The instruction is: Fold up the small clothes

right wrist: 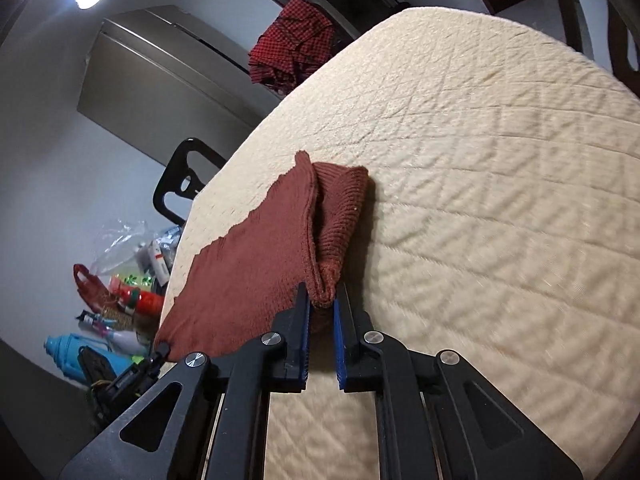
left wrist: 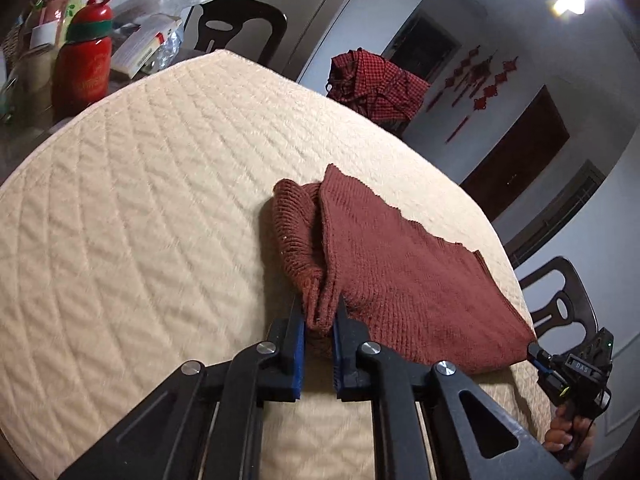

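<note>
A rust-brown knitted garment (left wrist: 392, 268) lies partly folded on a cream quilted table cover (left wrist: 140, 208). My left gripper (left wrist: 320, 316) is shut on one near corner of it, the knit bunched between the blue pads. My right gripper (right wrist: 322, 306) is shut on the other near corner of the same garment (right wrist: 256, 264). Each gripper shows in the other's view: the right one (left wrist: 534, 350) at the garment's far right corner, the left one (right wrist: 162, 350) at its lower left corner. The near edge is lifted a little off the cover (right wrist: 500, 208).
A red checked cloth (left wrist: 372, 80) hangs over a chair at the far table edge. A red reindeer bottle (left wrist: 84, 60), boxes and plastic bags crowd the far left. Dark chairs (left wrist: 560, 300) stand around the table. Bottles and clutter (right wrist: 120, 312) lie beside the table.
</note>
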Demonstrator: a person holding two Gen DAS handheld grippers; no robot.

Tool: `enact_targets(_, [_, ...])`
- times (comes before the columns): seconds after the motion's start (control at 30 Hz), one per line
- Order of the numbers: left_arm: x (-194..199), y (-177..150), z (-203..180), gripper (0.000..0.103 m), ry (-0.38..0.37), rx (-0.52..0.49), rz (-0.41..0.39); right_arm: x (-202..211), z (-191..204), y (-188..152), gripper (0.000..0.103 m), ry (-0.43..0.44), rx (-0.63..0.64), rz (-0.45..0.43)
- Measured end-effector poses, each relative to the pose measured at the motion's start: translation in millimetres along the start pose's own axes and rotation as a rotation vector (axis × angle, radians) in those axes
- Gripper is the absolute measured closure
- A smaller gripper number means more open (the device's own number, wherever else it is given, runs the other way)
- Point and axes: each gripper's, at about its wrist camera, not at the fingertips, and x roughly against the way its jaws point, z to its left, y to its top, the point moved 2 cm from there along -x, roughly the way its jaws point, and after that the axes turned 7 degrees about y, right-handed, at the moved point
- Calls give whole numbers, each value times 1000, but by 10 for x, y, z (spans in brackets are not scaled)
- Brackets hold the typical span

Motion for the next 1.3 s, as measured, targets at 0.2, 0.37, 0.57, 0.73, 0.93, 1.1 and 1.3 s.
enact_targets(0.2, [98, -310, 63, 90, -1, 16, 48, 139, -101, -230, 93, -46, -18, 33])
enact_targets(0.37, [67, -350, 72, 86, -3, -6, 51, 88, -165, -263, 92, -56, -18, 48])
enact_targets(0.57, [276, -216, 58, 78, 56, -90, -23, 322, 109, -218, 87, -168, 152, -30])
enact_targets(0.73, [369, -26, -79, 77, 96, -145, -115, 250, 524, -166, 87, -194, 341, -90])
enact_targets(0.93, [22, 5, -564, 77, 98, -282, -76, -542, 1036, -345, 87, -103, 511, 81])
enact_targets(1.1, [-228, -92, -695, 77, 126, -351, -24, -1060, 1189, -497, 87, -85, 602, 203])
enact_targets(1.3, [-233, -114, -632, 77, 119, -333, -17, -1292, 1303, -465, 87, -105, 640, 233])
